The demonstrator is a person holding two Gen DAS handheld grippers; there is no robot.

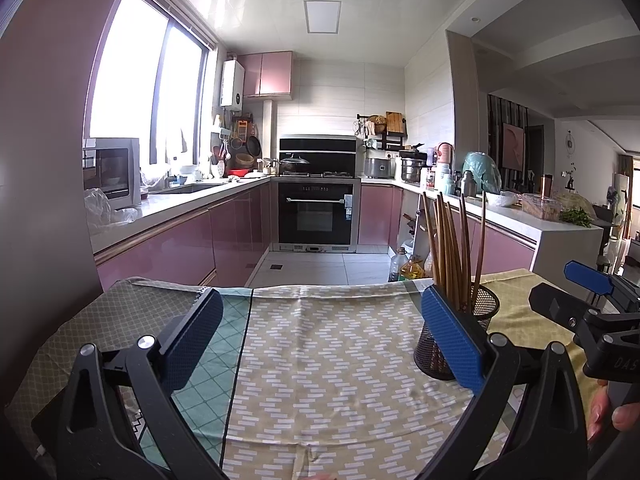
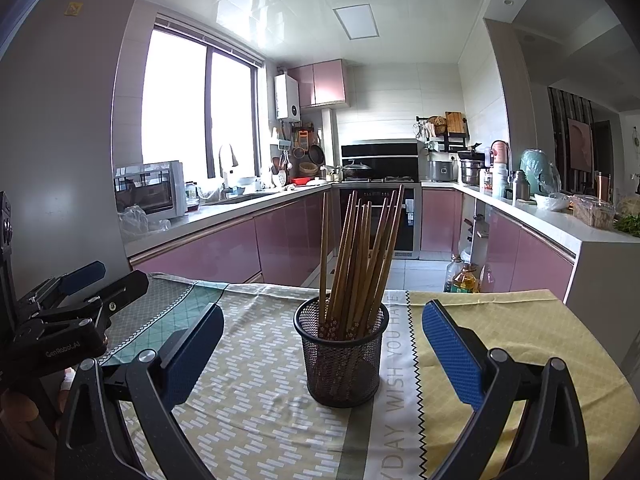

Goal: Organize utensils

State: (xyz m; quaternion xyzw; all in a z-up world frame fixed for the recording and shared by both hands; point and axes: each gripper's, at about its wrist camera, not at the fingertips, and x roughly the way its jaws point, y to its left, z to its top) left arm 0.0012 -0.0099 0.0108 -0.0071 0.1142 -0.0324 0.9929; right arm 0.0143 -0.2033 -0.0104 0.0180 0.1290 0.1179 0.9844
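Note:
A black mesh cup [image 2: 342, 354] stands upright on the patterned tablecloth [image 2: 248, 408], holding several brown wooden chopsticks [image 2: 360, 256] that fan upward. My right gripper [image 2: 322, 344] is open, its blue pads on either side of the cup and a little short of it. In the left wrist view the same cup [image 1: 486, 312] sits just behind the right pad, with the chopsticks [image 1: 452, 248] rising from it. My left gripper [image 1: 320, 336] is open over bare cloth, with nothing between its fingers. The other gripper [image 1: 588, 292] shows at the far right, with a hand below it.
The table's far edge drops to a tiled kitchen floor with oil bottles [image 2: 464, 276] beside it. Pink cabinets and white counters [image 2: 224, 216] line both sides, and an oven [image 1: 316, 216] stands at the back. The yellow cloth section [image 2: 500, 320] lies right of the cup.

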